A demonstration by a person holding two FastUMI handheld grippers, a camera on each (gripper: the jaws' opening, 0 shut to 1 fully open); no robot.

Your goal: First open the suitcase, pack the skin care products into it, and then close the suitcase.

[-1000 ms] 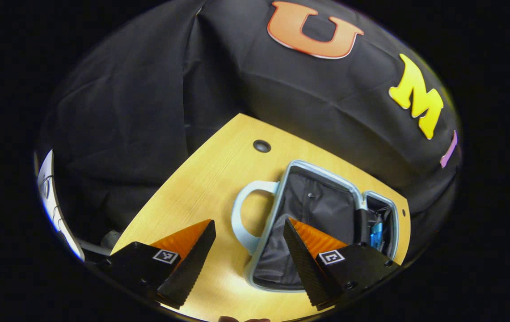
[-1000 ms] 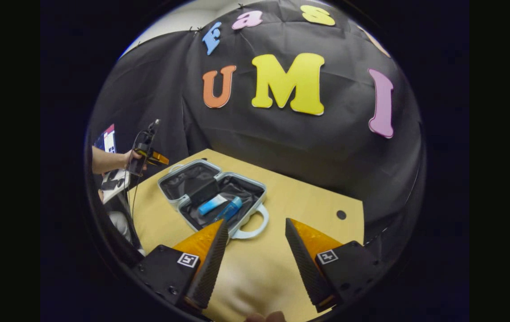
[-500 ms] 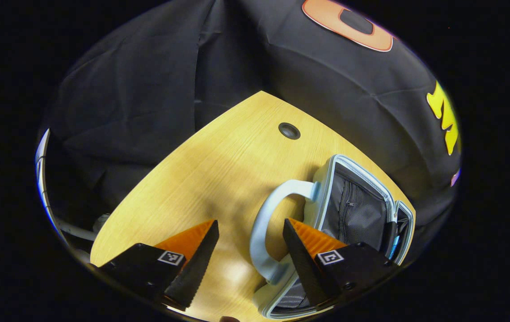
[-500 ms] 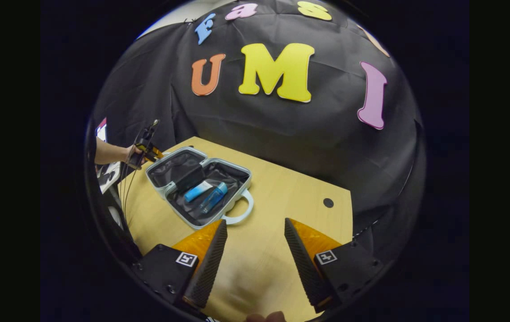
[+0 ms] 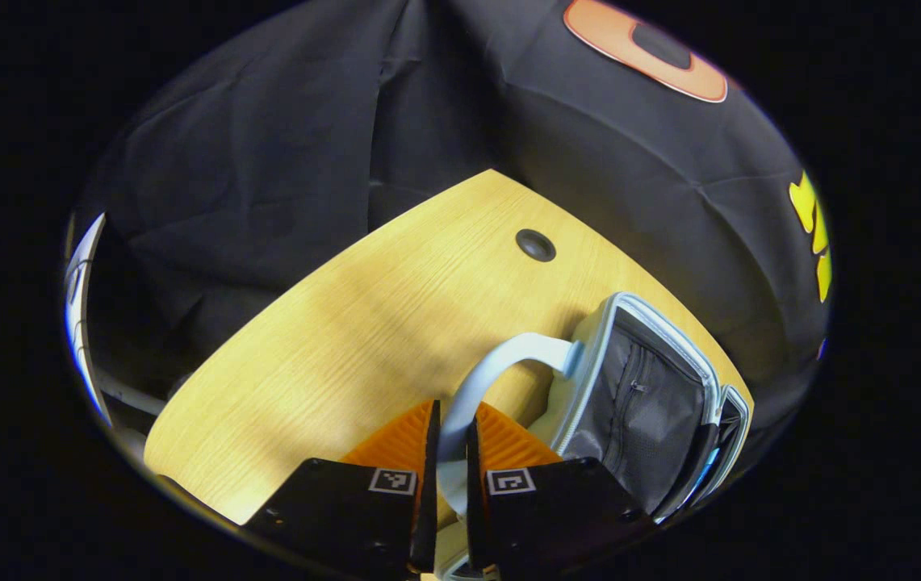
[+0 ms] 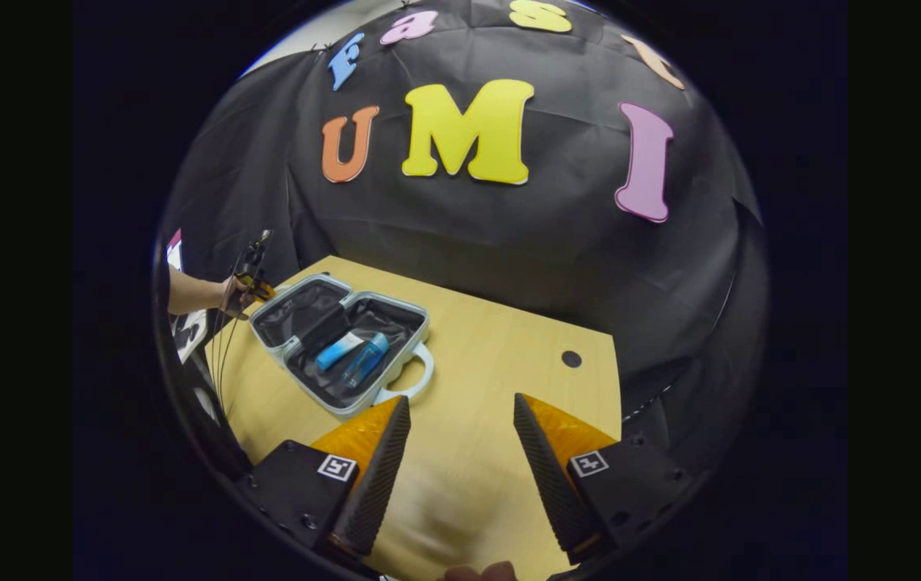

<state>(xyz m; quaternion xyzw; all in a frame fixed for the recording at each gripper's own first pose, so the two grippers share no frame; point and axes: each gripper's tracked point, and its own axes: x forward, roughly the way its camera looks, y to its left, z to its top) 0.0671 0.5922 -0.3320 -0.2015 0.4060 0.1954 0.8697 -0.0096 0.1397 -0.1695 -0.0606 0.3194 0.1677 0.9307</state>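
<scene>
Nearest in the left gripper view, the left gripper is clamping both fingers on the pale, curved handle of the suitcase, the jaws nearly shut with only the handle's thickness between them. The handle is looking like smooth moulded plastic, an arch rising from the shell's side, so it may be slipping along the ribbed pads if the lid half is swung too fast; a skewed pull could also be dragging the whole case across the table toward its near edge instead of folding it. In the right gripper view, the right gripper is hovering wide open over bare wood at the table's near side, holding nothing. Farther off, toward the table's far left corner, the suitcase is lying open, its dark fabric lining showing, with a blue tube and a blue bottle resting inside. Either could be rolling out or jamming the rim as the halves meet.
</scene>
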